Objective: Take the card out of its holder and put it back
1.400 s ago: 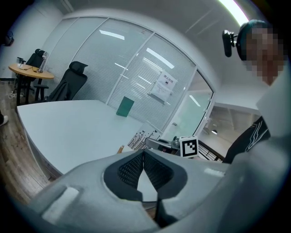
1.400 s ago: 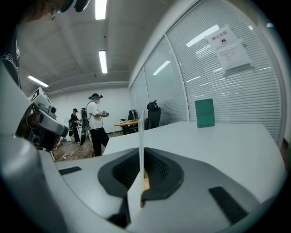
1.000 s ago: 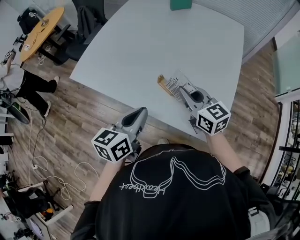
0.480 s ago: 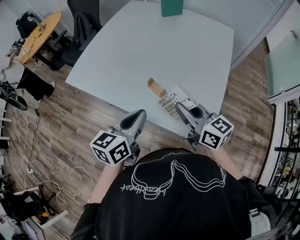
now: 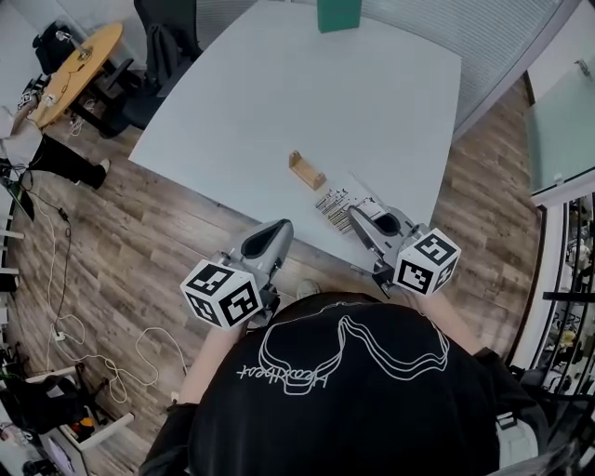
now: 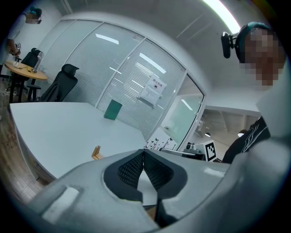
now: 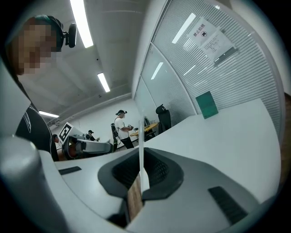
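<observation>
The small wooden holder (image 5: 306, 170) stands empty on the white table (image 5: 279, 102), and shows as a small block (image 6: 96, 152) in the left gripper view. My right gripper (image 5: 357, 215) is shut on the white printed card (image 5: 337, 204), which hangs clear of the holder near the table's front edge. In the right gripper view the card (image 7: 141, 145) is edge-on between the closed pads. My left gripper (image 5: 277, 231) hovers past the table's front edge, over the floor, shut with nothing in it; its pads (image 6: 132, 168) meet at the tips.
A green box (image 5: 337, 14) stands at the table's far edge. Office chairs (image 5: 167, 42) and a round wooden table (image 5: 79, 60) are to the far left, with a person (image 7: 122, 129) standing near them. Cables lie on the wooden floor (image 5: 112, 363).
The card has come away from the holder, drawn back toward the table's front edge by the right gripper. The left gripper has stayed shut beside the table.
</observation>
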Action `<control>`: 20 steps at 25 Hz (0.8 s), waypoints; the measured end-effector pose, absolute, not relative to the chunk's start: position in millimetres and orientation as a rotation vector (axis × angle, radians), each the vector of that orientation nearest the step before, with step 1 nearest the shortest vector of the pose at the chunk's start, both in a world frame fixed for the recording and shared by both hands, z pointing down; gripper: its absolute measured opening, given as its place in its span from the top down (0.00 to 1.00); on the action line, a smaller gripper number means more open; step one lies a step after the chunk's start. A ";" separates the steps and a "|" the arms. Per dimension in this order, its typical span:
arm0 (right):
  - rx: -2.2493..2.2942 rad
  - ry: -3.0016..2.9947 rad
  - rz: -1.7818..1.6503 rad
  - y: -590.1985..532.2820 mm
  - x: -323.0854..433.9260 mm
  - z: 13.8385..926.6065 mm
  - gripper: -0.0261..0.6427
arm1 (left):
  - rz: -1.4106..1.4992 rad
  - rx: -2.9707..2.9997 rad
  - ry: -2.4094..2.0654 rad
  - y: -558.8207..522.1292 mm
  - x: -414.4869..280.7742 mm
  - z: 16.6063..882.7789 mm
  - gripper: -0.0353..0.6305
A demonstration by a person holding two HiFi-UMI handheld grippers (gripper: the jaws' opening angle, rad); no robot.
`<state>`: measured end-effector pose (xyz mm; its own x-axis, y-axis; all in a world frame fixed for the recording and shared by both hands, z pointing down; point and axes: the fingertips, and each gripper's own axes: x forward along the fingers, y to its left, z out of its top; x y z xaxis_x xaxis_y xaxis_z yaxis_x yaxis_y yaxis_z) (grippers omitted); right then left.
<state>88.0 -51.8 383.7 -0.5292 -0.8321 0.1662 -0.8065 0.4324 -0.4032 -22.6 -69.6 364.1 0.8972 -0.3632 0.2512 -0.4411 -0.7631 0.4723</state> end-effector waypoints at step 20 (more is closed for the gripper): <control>-1.623 2.581 -0.577 -95.7 89.8 378.2 0.93 | 0.202 2.508 -0.548 -94.7 -43.5 373.6 0.93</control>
<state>89.8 -95.7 378.2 -0.4524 -0.8770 0.1618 -0.8625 0.3841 -0.3295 -43.5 -94.7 373.6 0.9052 -0.3403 0.2547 -0.4242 -0.7604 0.4918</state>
